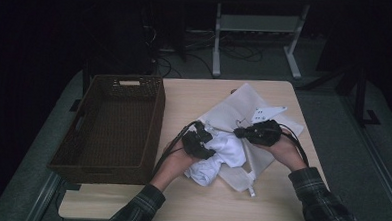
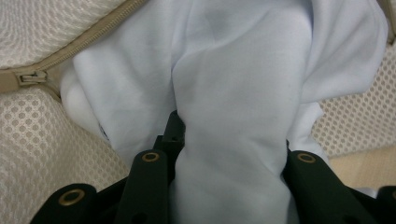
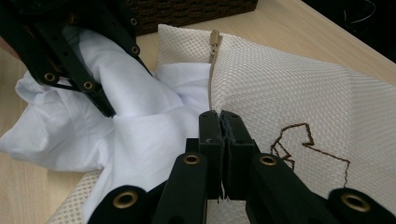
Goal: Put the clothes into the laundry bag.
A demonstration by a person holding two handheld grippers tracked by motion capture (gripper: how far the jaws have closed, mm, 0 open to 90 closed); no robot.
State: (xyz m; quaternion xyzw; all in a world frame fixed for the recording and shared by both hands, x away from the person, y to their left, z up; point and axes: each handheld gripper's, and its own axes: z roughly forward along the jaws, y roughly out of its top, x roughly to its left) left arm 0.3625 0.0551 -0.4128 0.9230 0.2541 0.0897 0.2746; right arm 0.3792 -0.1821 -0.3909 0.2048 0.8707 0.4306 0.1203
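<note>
Stuffing or pulling a white garment (image 1: 217, 156) at the mouth of a mesh bag (image 1: 244, 110), the left hand-held gripper (image 1: 198, 140) has its jaws spread around a thick fold of the cloth. The right hand-held gripper (image 1: 243, 132), jaws pinched tight on the bag's zipper edge, apparently holds the opening steady. The garment lies half out of the bag, on the desk (image 1: 184, 95). A wicker basket (image 1: 120, 82) stands left of the bag.
</note>
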